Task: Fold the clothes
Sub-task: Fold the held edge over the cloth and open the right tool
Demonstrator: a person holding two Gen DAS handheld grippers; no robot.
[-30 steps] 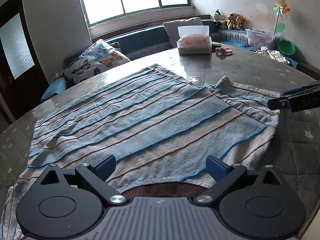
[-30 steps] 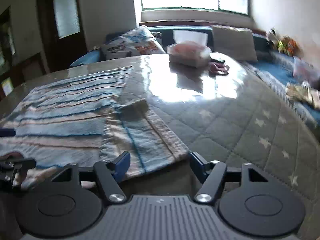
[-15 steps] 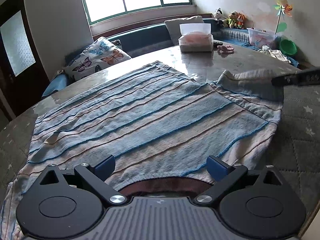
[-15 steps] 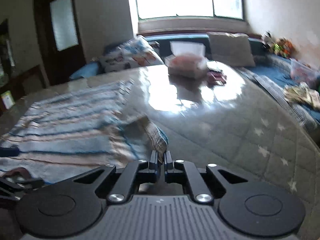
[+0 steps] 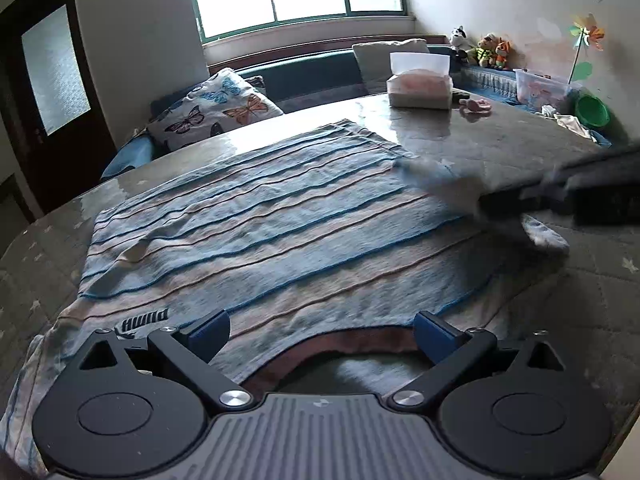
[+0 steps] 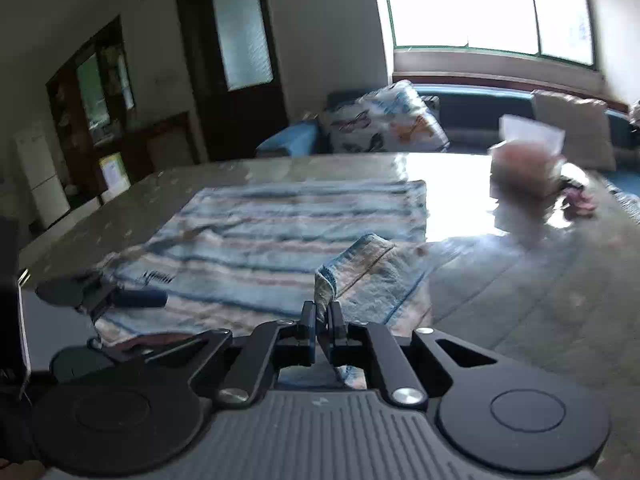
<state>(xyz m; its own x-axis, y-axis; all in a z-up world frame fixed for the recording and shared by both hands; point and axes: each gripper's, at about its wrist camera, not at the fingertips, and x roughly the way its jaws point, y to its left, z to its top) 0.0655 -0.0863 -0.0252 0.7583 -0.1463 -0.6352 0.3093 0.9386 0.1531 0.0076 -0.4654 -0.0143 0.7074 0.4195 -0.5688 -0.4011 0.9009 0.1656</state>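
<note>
Striped shirt [image 5: 256, 232] lay spread flat on tabletop [image 5: 520, 148], collar at 6 o'clock. Sleeve [image 6: 360, 268] at 3 o'clock was clamped in right hand-held gripper [image 6: 320, 320], lifted over body. Left hand-held gripper [image 5: 322, 332] was held apart, empty. Remaining folds judged outstanding.

The shirt [image 5: 256, 220] I'm working is striped pale blue, beige and bright blue, with a brown collar [image 5: 344, 340]. My tongs [image 5: 322, 330] are black with blue pads [image 5: 210, 328]. The counter [image 5: 600, 300] is grey quilt with pale stars.
</note>
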